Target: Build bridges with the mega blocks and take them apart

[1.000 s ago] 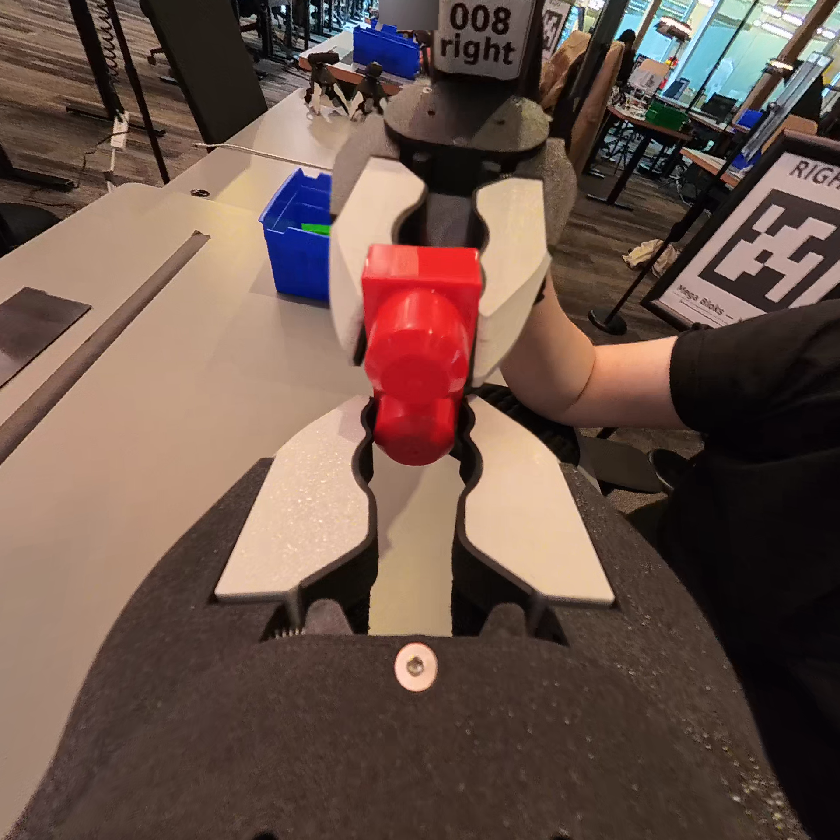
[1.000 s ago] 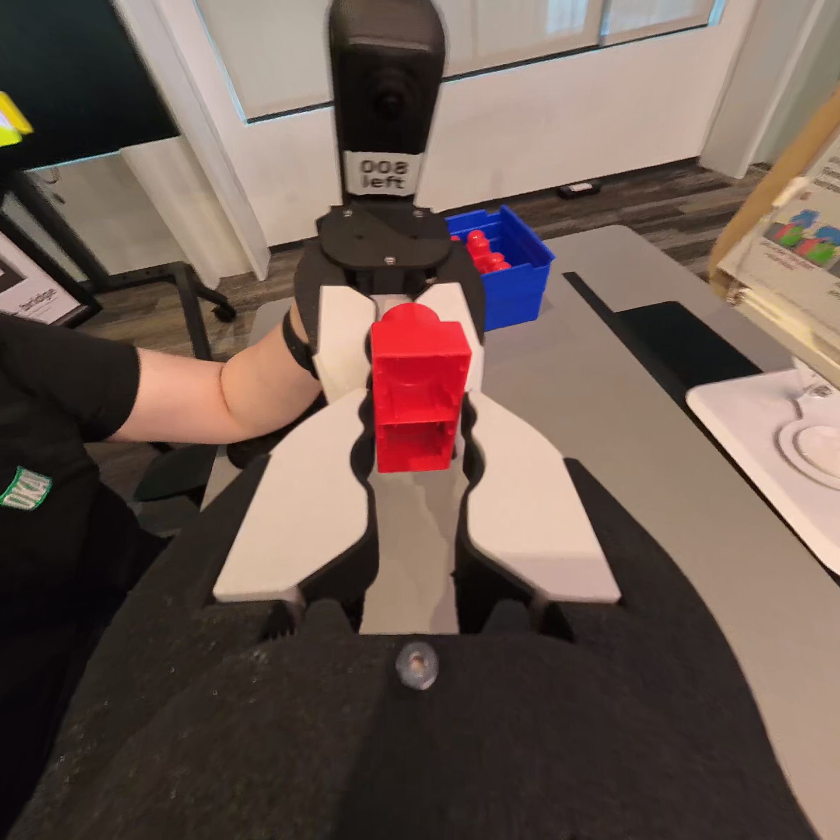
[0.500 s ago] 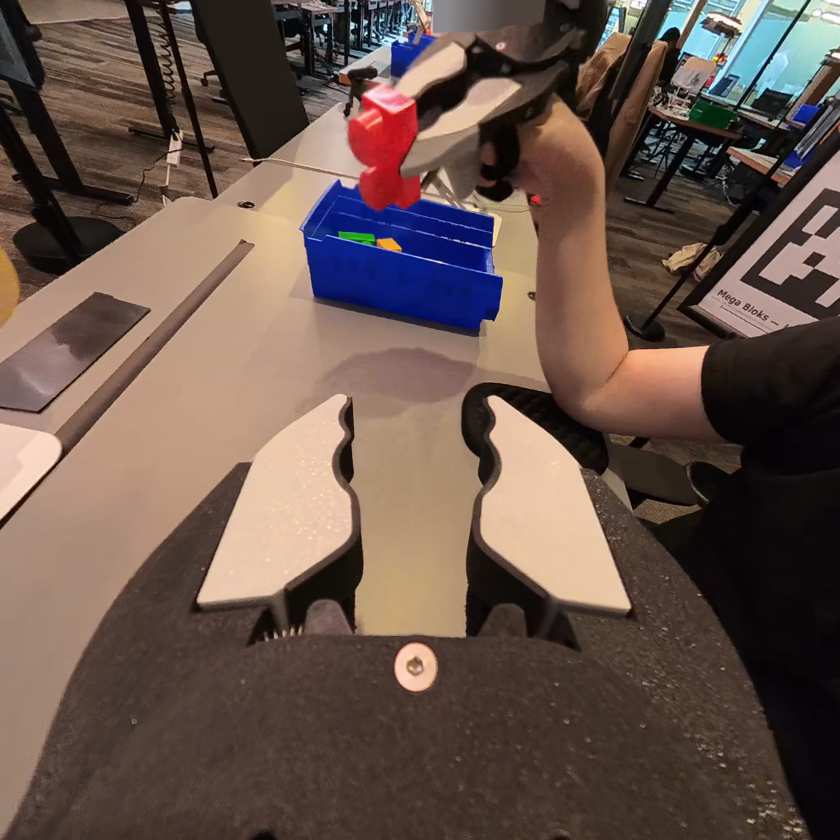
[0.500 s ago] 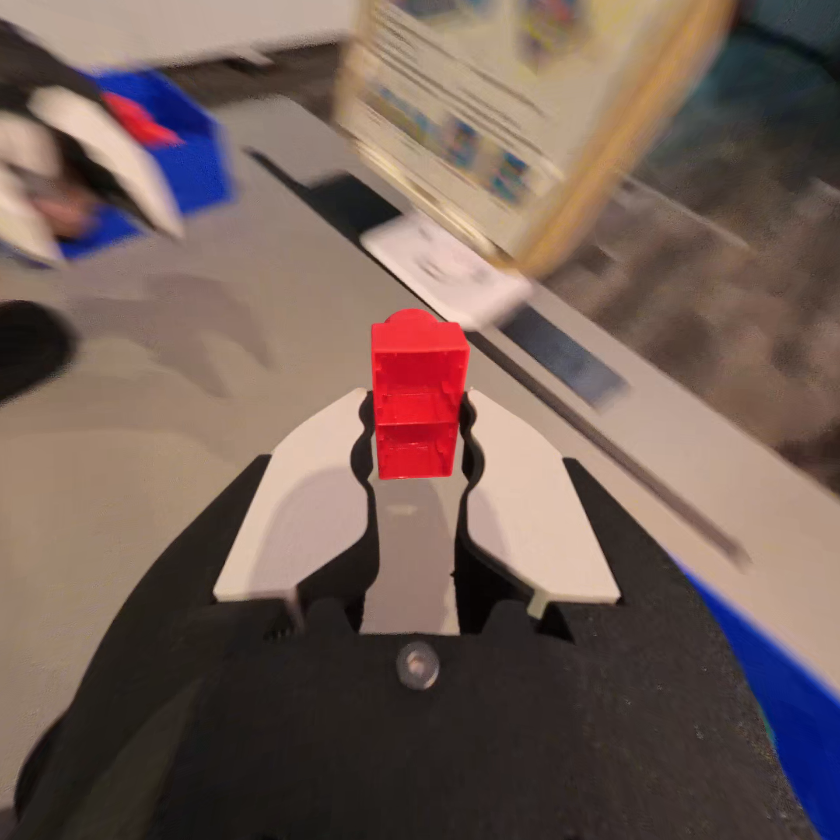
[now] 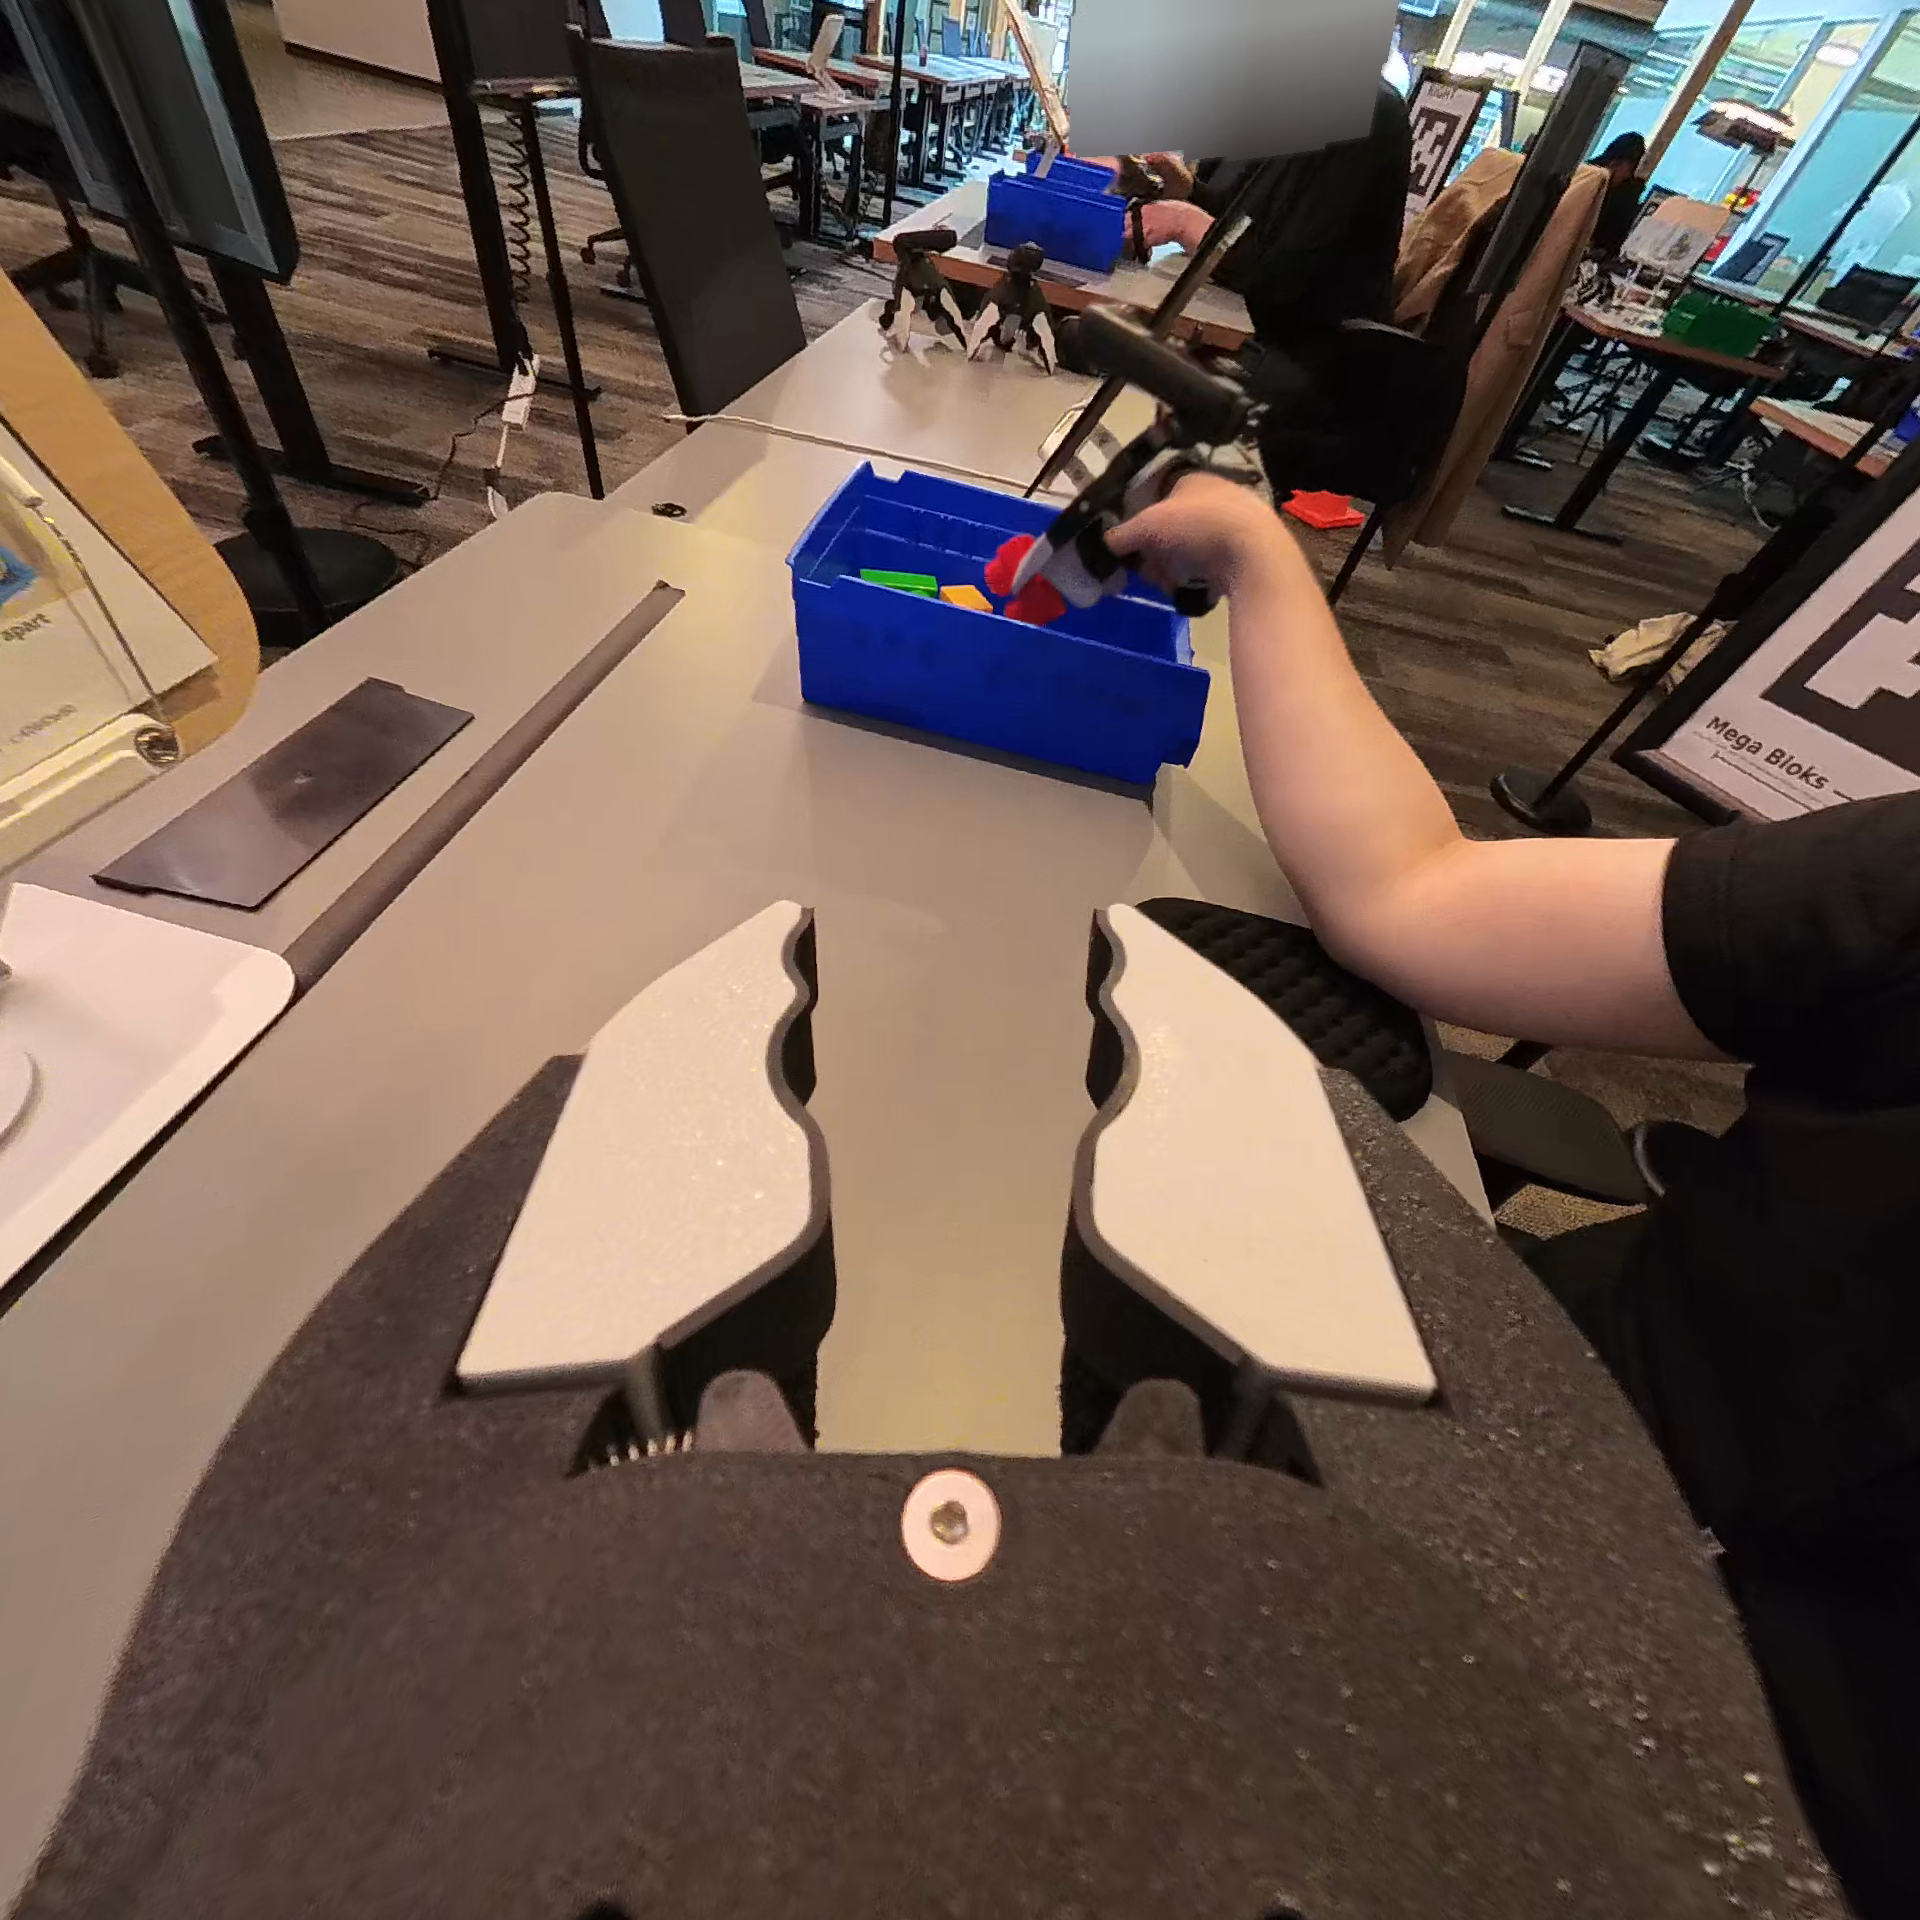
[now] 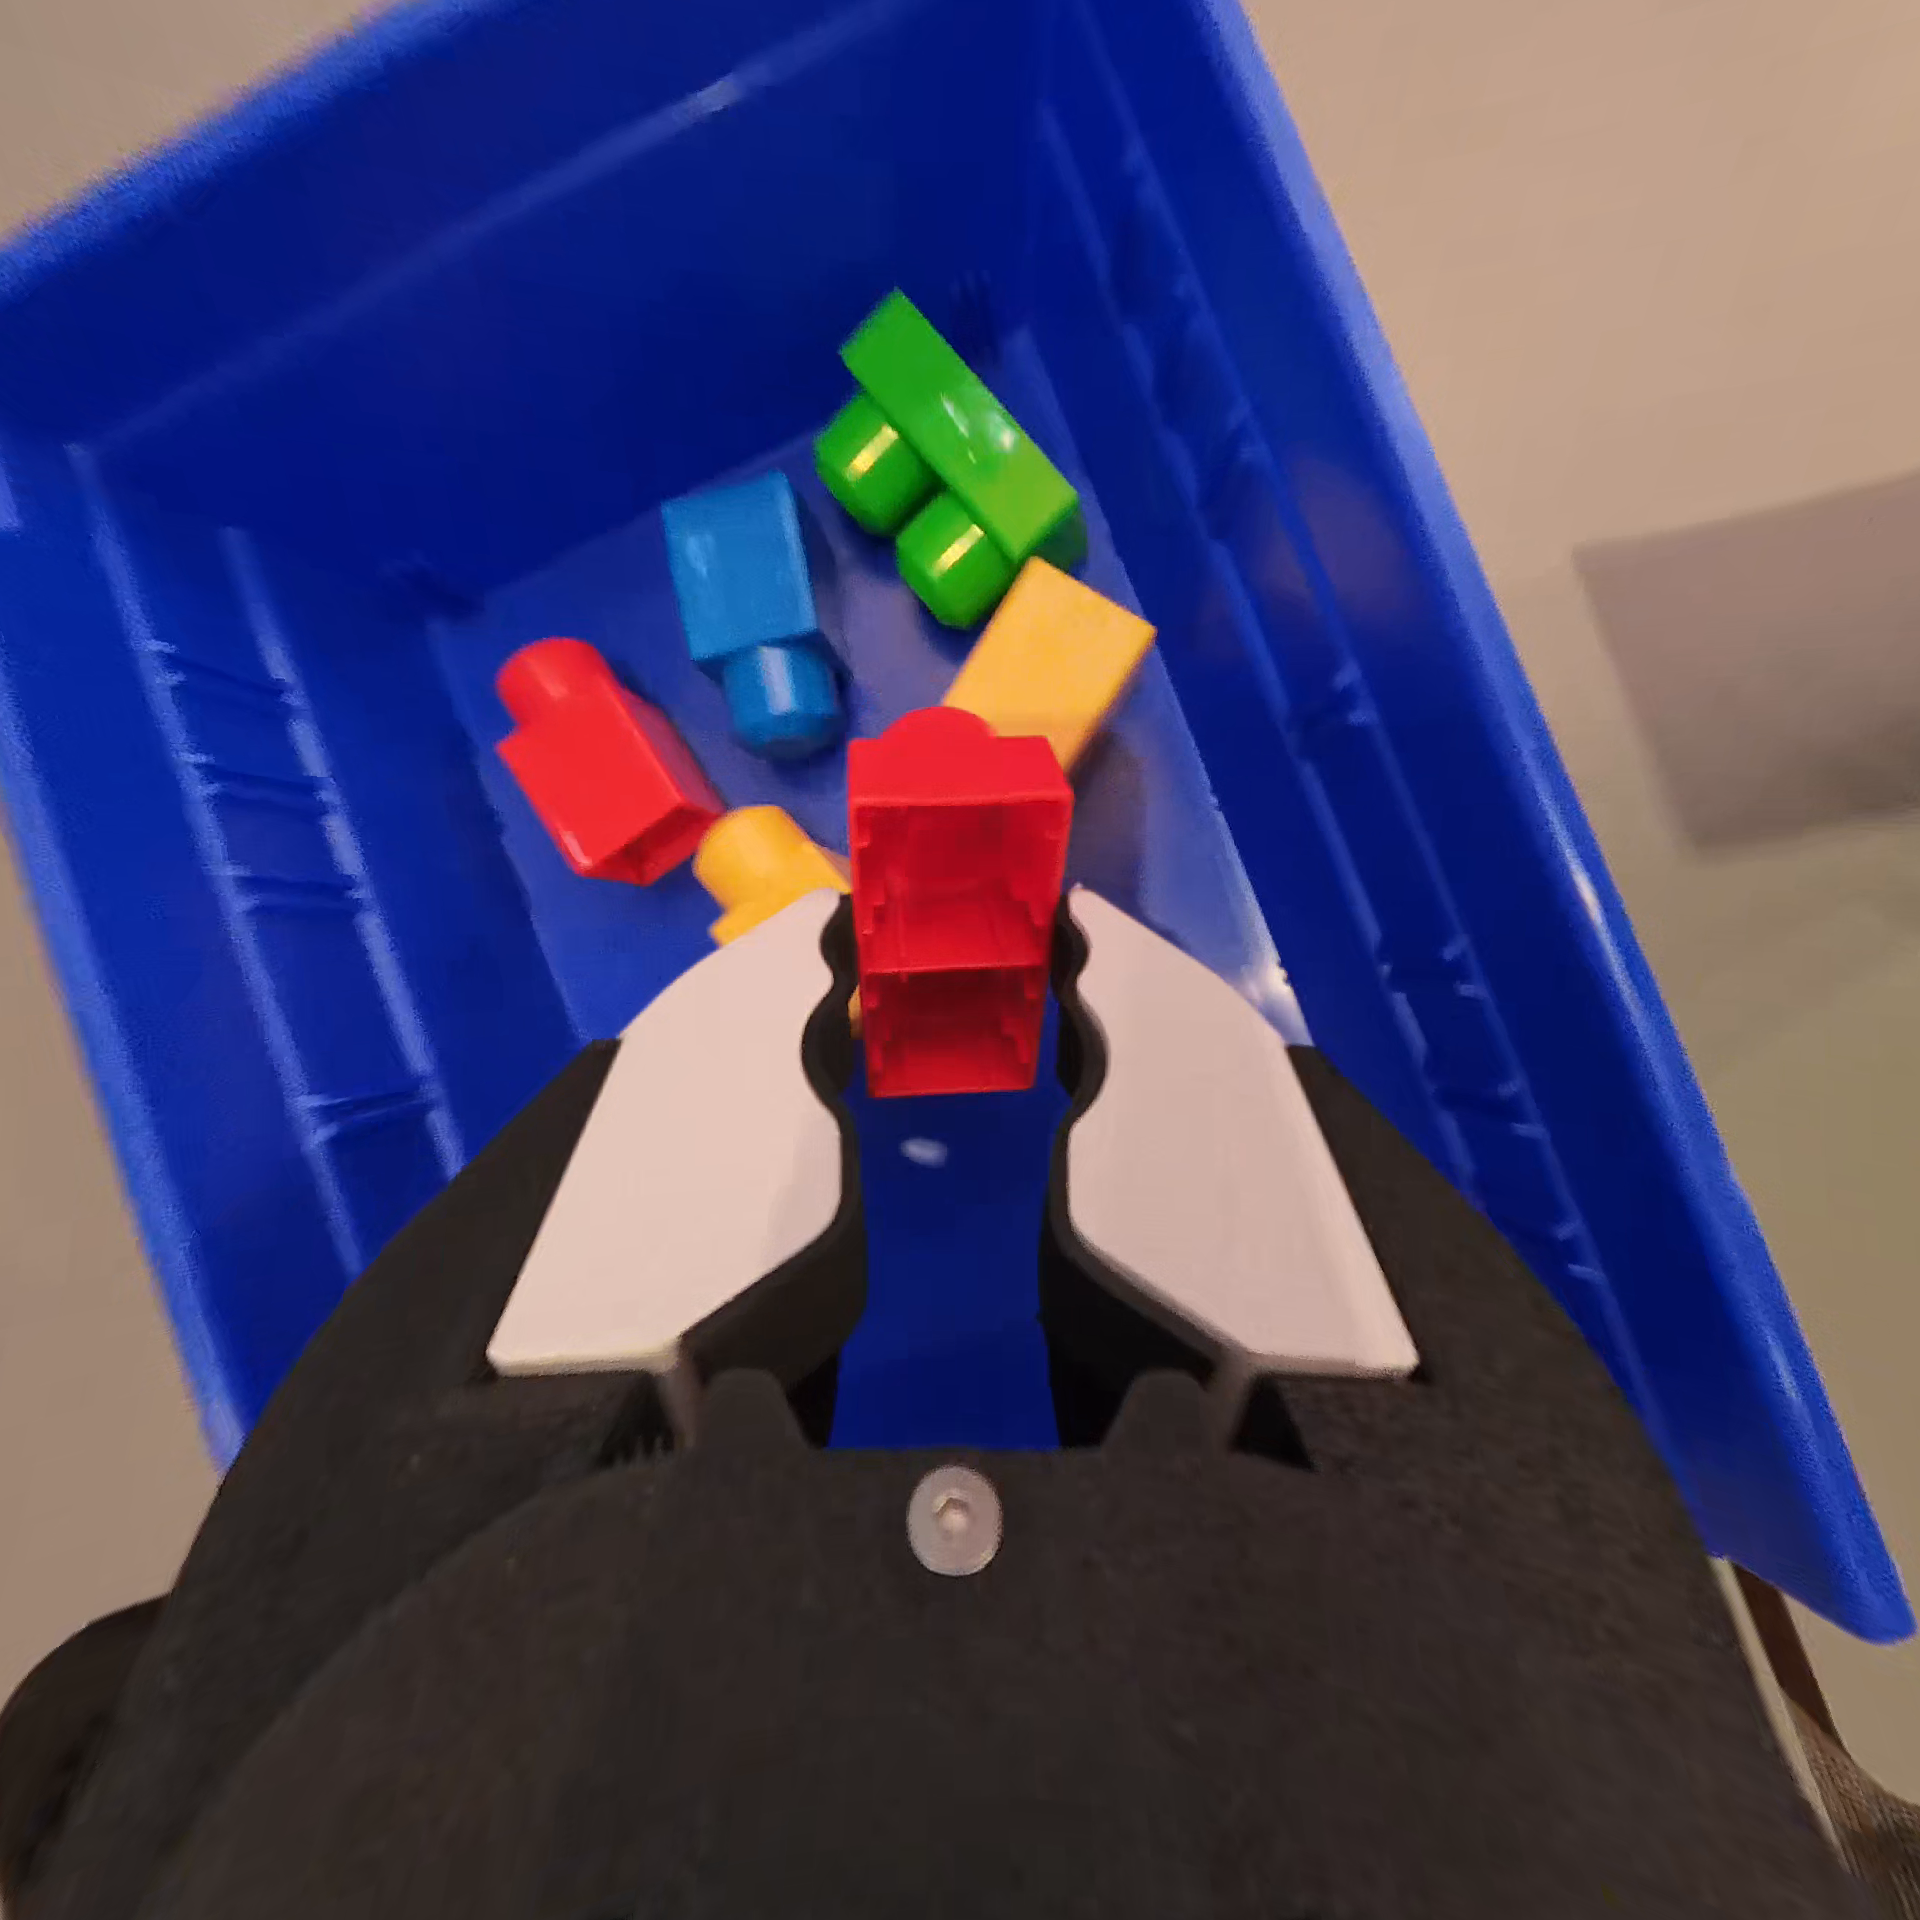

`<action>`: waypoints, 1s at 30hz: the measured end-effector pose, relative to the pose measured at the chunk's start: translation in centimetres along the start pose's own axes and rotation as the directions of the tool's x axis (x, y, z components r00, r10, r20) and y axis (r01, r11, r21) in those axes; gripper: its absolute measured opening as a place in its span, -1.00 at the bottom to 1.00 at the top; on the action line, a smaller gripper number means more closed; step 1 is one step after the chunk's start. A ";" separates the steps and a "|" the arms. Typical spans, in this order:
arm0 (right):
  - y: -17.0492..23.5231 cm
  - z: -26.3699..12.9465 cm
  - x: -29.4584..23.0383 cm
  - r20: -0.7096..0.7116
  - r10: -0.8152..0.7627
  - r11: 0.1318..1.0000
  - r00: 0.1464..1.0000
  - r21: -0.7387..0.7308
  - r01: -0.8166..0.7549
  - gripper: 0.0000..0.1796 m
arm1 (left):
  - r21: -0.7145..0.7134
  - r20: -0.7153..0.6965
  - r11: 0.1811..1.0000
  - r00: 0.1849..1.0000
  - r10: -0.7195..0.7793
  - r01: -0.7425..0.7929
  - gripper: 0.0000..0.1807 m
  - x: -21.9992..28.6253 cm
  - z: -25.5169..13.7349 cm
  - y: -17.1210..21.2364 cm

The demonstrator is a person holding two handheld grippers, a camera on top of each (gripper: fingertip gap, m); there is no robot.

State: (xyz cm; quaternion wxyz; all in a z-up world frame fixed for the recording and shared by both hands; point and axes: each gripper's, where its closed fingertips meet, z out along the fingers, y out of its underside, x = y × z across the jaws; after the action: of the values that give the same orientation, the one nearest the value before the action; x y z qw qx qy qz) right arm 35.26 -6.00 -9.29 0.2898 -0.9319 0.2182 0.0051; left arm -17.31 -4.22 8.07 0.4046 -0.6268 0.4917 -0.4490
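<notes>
My right gripper is shut on a red block and holds it, pointing down, over the open blue bin. Inside the bin lie a green block, a blue block, a red block and two yellow blocks. In the left wrist view the right gripper hangs with the red block over the same bin. My left gripper is open and empty, low over the grey table, well short of the bin.
A white base plate and a black mat lie at the table's left. A groove runs along the table. A sign on a stand stands to the right. The person's forearm reaches across the right side. The left gripper's tips are roughly 55 cm from the right gripper's.
Both grippers held the red block together a second ago. My left gripper let go and opened. My right gripper carried the block away and down over the blue bin.
</notes>
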 end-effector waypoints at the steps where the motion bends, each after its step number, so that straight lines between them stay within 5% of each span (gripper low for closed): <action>1: 0.3 0.4 0.7 -0.033 0.004 1.000 0.999 -0.012 -0.005 -0.58 | -0.003 -0.010 1.000 1.000 -0.001 0.001 -0.45 0.1 0.1 0.1; 6: 0.0 0.8 1.1 -0.057 0.036 0.999 0.998 0.002 -0.036 -0.52 | -0.020 -0.018 1.000 1.000 -0.004 0.003 -0.45 0.1 0.5 0.4; 12: -4.3 -3.8 -2.8 -0.086 -0.086 0.976 0.993 0.191 0.101 -0.41 | -0.025 0.022 1.000 1.000 0.000 0.000 -0.45 -0.4 0.3 0.4; 19: -11.4 -13.9 -18.7 -0.305 -0.376 0.618 0.875 0.621 0.482 -0.26 | -0.011 0.313 0.998 0.948 0.057 -0.056 -0.45 -4.3 -1.8 -0.4; 24: -10.0 -14.9 -29.8 -0.379 -0.506 0.373 0.775 0.714 0.593 -0.14 | 0.008 0.459 0.995 0.884 0.087 -0.103 -0.45 -5.6 -3.9 -1.4; 30: -5.5 -12.2 -38.6 -0.351 -0.670 0.287 0.654 0.690 0.664 -0.14 | -0.018 0.517 0.998 0.854 0.059 -0.058 -0.46 -6.1 -5.3 -1.1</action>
State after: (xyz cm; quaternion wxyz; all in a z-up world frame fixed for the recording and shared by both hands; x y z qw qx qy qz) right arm 1.16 6.98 9.10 0.6346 -0.7140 -0.2115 -0.2068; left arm -22.85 1.63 9.51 0.5347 -0.7093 0.3844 -0.2515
